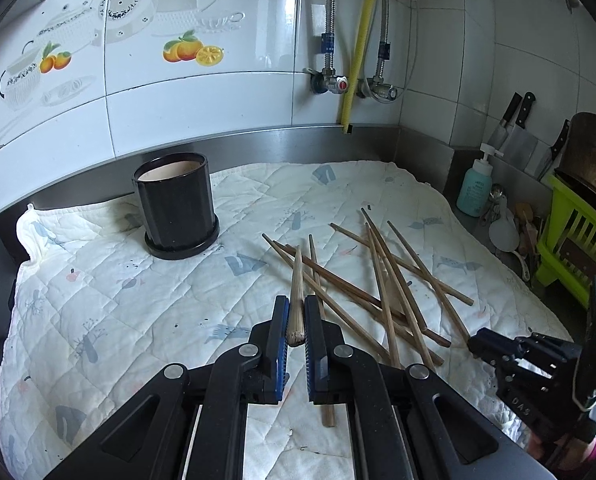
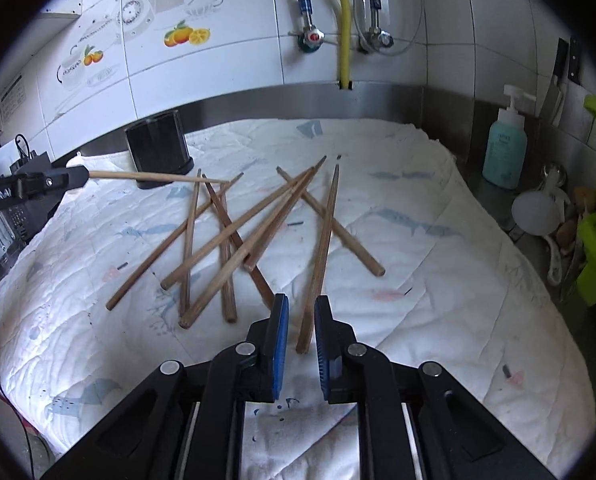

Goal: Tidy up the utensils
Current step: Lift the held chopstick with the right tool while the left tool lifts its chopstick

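Left wrist view: the right gripper point(image 1: 474, 345) at lower right bears raised letters "DAS" (its fingers cannot be judged here). The left gripper point(image 1: 297, 322) is clamped on one pale round wooden chopstick point(image 1: 297, 292), centre frame.

Right wrist view: the right gripper's fingers stand slightly apart around a brown wooden chopstick point(image 2: 322, 252) lying on the white quilted cloth point(image 2: 438, 264); the scattered brown chopsticks point(image 2: 226, 240) lie mid-frame, the black ribbed cylindrical holder point(image 2: 158, 146) at upper left.

**Kitchen corner, steel counter, tiled walls**

Ahead of your tongs: white glossy wall tiles point(image 1: 226, 120) with teapot and orange decals point(image 1: 192, 50), steel backsplash point(image 1: 258, 142) below. Yellow hose point(image 1: 362, 40) and two valves point(image 1: 334, 82) straight ahead. Quilted cloth point(image 1: 118, 312) covers the counter. To the right: soap bottle point(image 2: 505, 148), knives point(image 1: 516, 128), green rack point(image 1: 574, 240). Soft daylight reflecting off the tiles.
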